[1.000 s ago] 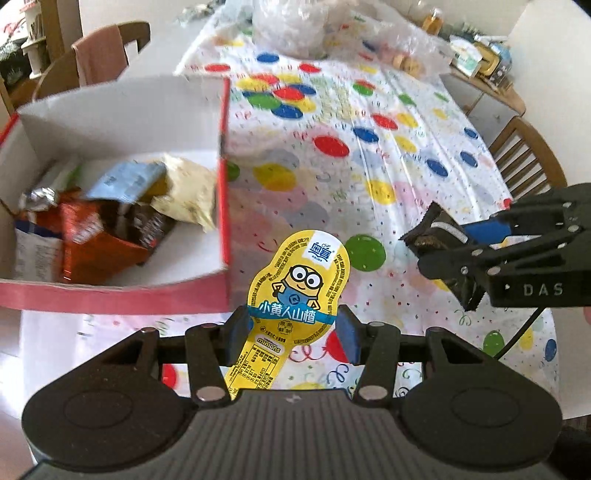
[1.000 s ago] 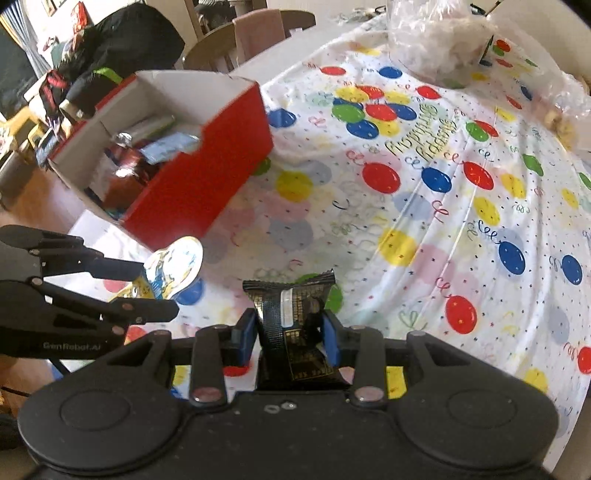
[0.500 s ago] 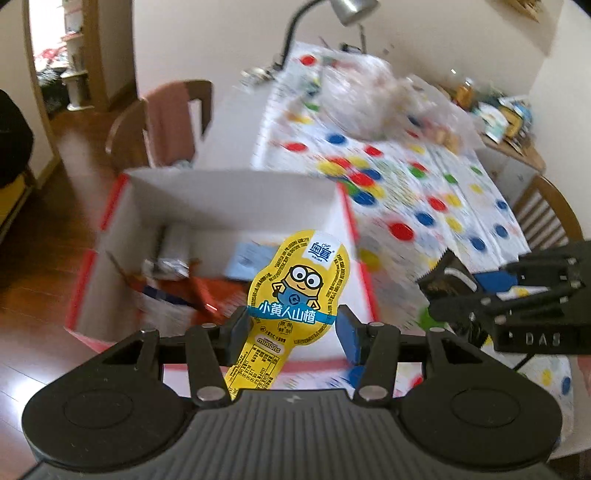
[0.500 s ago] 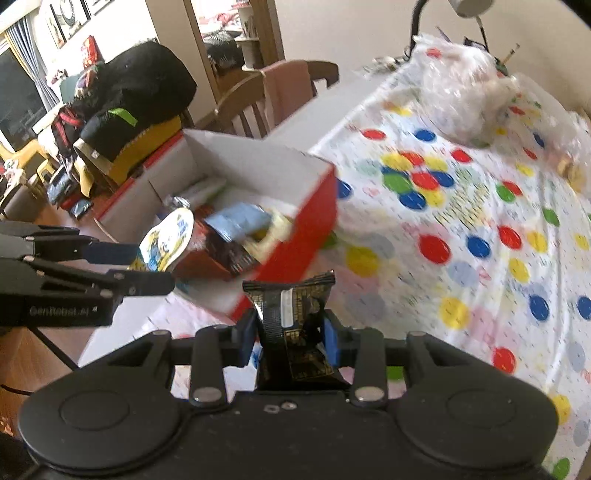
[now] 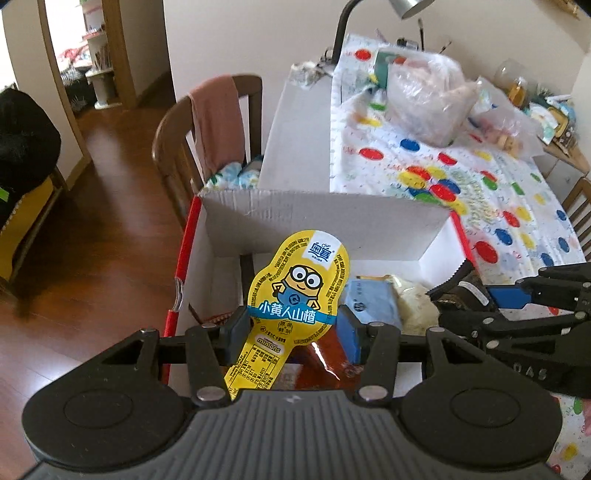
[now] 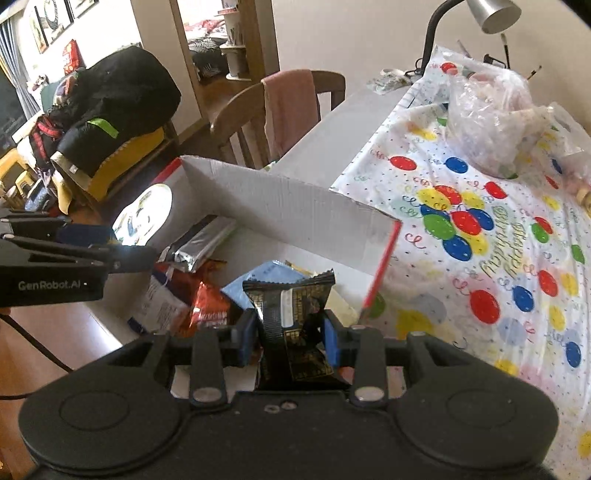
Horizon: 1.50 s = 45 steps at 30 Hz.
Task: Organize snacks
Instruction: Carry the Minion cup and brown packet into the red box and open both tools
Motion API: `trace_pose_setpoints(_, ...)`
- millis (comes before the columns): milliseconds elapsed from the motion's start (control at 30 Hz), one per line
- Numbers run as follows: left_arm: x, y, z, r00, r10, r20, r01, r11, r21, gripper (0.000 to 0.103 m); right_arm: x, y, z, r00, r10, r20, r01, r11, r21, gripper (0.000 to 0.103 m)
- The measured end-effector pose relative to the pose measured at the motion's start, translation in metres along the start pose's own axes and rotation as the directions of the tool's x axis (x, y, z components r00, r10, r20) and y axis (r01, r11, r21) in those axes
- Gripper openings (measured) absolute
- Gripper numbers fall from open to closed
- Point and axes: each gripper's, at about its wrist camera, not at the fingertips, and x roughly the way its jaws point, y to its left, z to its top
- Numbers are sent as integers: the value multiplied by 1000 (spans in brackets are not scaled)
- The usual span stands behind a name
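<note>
both my hands have swung from over the counter (image 6: 480, 221) to above the box (image 5: 325, 221) at frame centre, left jaws clamping the yellow pack (image 5: 295, 295), right jaws pinching the black packet (image 6: 291, 314), so both look ready to drop.

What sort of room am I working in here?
Most likely a home dining room: a table under a balloon-print cloth, wooden chairs around it, wood flooring and a desk lamp at the far end.
</note>
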Motion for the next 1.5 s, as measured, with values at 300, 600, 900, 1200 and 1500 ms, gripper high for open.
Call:
trace_pose_setpoints(300,43,5,11,994,-4,-112,4,1000,-3,50,47,14,9,998,-47,-51,46,999,-25,35)
trace_pose_setpoints(600,71,2,5,983,-9,-184,16,999,38,50,68,17,10,993,-58,-98,57,998,-22,35)
trace_pose_setpoints(900,71,1,2,985,-5,-173,13,999,44,51,72,17,9,993,-58,-107,57,998,-12,39)
trace_pose_setpoints(1200,53,-1,-6,993,-11,-116,16,999,47,60,59,16,6,996,-28,-82,29,1000,6,52)
trace_pose_setpoints(1500,18,-1,-14,999,-27,-28,28,999,29,69,29,15,2,1000,-7,-29,7,1000,19,71)
